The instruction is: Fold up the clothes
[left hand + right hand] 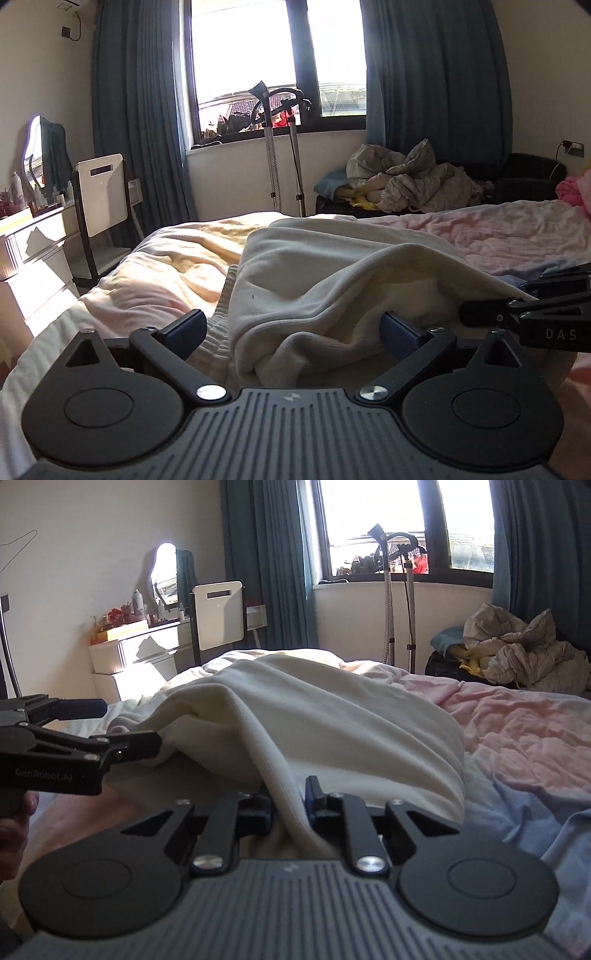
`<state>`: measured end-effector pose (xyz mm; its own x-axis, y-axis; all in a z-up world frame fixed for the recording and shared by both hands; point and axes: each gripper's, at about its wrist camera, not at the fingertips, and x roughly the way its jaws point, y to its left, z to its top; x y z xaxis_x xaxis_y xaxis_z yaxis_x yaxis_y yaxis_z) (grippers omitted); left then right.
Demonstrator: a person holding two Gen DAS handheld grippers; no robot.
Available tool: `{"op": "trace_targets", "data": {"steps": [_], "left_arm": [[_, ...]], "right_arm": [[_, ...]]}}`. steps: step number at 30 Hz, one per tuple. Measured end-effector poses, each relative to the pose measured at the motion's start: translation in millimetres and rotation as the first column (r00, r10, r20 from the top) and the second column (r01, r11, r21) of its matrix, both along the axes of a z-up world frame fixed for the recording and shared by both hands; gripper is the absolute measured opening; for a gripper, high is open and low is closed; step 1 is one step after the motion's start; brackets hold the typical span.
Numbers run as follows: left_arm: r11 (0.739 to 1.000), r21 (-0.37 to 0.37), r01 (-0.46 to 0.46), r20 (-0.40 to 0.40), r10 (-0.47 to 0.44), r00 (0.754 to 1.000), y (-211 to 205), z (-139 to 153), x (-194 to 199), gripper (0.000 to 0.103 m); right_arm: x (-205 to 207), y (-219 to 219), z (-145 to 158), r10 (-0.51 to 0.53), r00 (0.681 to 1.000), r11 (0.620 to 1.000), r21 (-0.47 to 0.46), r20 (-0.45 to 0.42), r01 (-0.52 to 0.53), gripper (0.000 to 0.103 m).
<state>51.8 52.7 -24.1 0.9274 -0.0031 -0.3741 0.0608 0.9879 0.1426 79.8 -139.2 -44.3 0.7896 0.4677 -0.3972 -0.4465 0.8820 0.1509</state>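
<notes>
A cream-white knit garment [325, 280] lies bunched on the bed, its ribbed hem toward me. My left gripper [293, 326] is open, its blue-padded fingers [188, 326] wide apart on either side of a folded edge of the garment. My right gripper [290, 805] is shut on a fold of the same garment [332, 716], lifting it slightly. The right gripper also shows at the right edge of the left wrist view [480, 310]; the left gripper shows at the left of the right wrist view [122, 727].
The bed has a rumpled pink, yellow and blue sheet [517, 723]. A white dresser with a mirror [140, 646] stands left. A garment steamer stand [273, 147] is by the window. A heap of beige bedding [410, 177] lies beyond the bed.
</notes>
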Motion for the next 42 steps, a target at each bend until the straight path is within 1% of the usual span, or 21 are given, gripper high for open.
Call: {"op": "trace_targets", "data": {"steps": [5,8,9,13,15,17,18,20,22,23,24,25,26,27,29,30,31,33,36,39,42], "left_arm": [[0.999,0.014,-0.037,0.069,0.036,0.997,0.4,7.7,-4.9,0.100],[0.998,-0.027,-0.047,0.023,0.048,0.999,6.1,6.3,3.3,0.101],[0.998,-0.023,-0.053,0.013,0.054,0.998,5.7,4.3,5.4,0.101],[0.996,0.061,-0.070,-0.024,0.072,0.997,-4.6,-6.6,14.8,0.101],[0.991,0.088,-0.101,-0.032,0.104,0.994,-5.7,-11.9,19.3,0.101],[0.986,0.054,-0.160,-0.038,0.162,0.986,1.3,-13.4,25.9,0.101],[0.980,0.015,-0.196,-0.038,0.197,0.980,7.7,-12.4,29.1,0.100],[0.965,-0.103,-0.240,-0.029,0.238,0.971,24.2,-9.1,32.5,0.099],[0.945,-0.202,-0.257,-0.026,0.257,0.966,37.1,-6.6,35.9,0.092],[0.938,-0.236,-0.252,-0.027,0.253,0.967,40.9,-5.9,37.8,0.085],[0.931,-0.270,-0.247,-0.027,0.249,0.968,44.7,-5.1,39.7,0.073],[0.929,-0.286,-0.235,-0.018,0.241,0.970,45.3,-4.1,40.4,0.067],[0.928,-0.298,-0.223,-0.006,0.232,0.973,45.3,-3.1,40.8,0.056],[0.927,-0.310,-0.210,0.007,0.223,0.975,45.3,-2.1,41.3,0.041],[0.921,-0.347,-0.178,0.032,0.201,0.979,43.3,2.7,40.0,0.021],[0.914,-0.366,-0.174,0.048,0.205,0.978,43.9,5.7,38.0,0.020],[0.907,-0.384,-0.173,0.056,0.210,0.976,46.5,8.6,37.3,0.020],[0.892,-0.419,-0.171,0.068,0.218,0.974,52.4,14.5,36.3,0.019],[0.883,-0.408,-0.231,0.019,0.261,0.965,62.4,8.7,48.8,0.019],[0.875,-0.384,-0.295,-0.062,0.294,0.954,69.4,-8.8,64.2,0.021],[0.864,-0.385,-0.324,-0.116,0.302,0.946,76.0,-20.5,68.8,0.026]], "right_arm": [[-10.7,-12.4,21.9,-0.079,0.996,0.994,0.080,0.045,0.076,0.012],[-13.8,-21.2,30.5,-0.114,0.991,0.988,0.115,0.065,0.106,0.011],[-13.9,-23.0,30.3,-0.120,0.991,0.986,0.121,0.064,0.112,0.011],[-12.2,-24.4,26.0,-0.122,0.991,0.986,0.122,0.059,0.115,0.012],[-10.7,-22.9,23.2,-0.115,0.992,0.988,0.109,0.054,0.109,0.012],[-9.7,-21.5,20.5,-0.111,0.993,0.990,0.096,0.046,0.106,0.014],[-9.9,-20.8,19.2,-0.112,0.993,0.990,0.090,0.042,0.107,0.016],[-11.2,-21.9,14.4,-0.125,0.992,0.990,0.073,0.033,0.122,0.025],[-13.4,-20.7,8.8,-0.128,0.992,0.991,0.038,0.017,0.128,0.048],[-14.5,-19.8,5.9,-0.129,0.992,0.992,0.019,0.009,0.128,0.050],[-15.6,-18.9,3.1,-0.129,0.992,0.992,-0.001,0.001,0.129,0.052],[-18.1,-17.2,1.0,-0.129,0.992,0.991,-0.025,0.003,0.129,0.052],[-21.3,-14.9,-0.6,-0.128,0.992,0.990,-0.051,0.011,0.129,0.053],[-24.1,-13.1,-1.2,-0.128,0.992,0.989,-0.066,0.021,0.129,0.053],[-29.2,-10.2,0.5,-0.123,0.991,0.989,-0.074,0.048,0.126,0.051],[-32.0,-8.5,3.3,-0.115,0.991,0.991,-0.067,0.066,0.120,0.039],[-34.7,-6.9,6.0,-0.108,0.991,0.992,-0.061,0.084,0.113,0.030],[-36.4,-4.2,7.7,-0.086,0.992,0.995,-0.045,0.096,0.091,0.028],[-36.3,0.4,6.5,-0.055,0.994,0.998,-0.020,0.094,0.058,0.028],[-26.5,9.3,-10.0,-0.043,0.999,0.999,-0.018,0.025,0.044,0.028],[-17.0,13.0,-28.1,-0.032,0.999,0.999,-0.025,-0.040,0.031,0.028]]}}
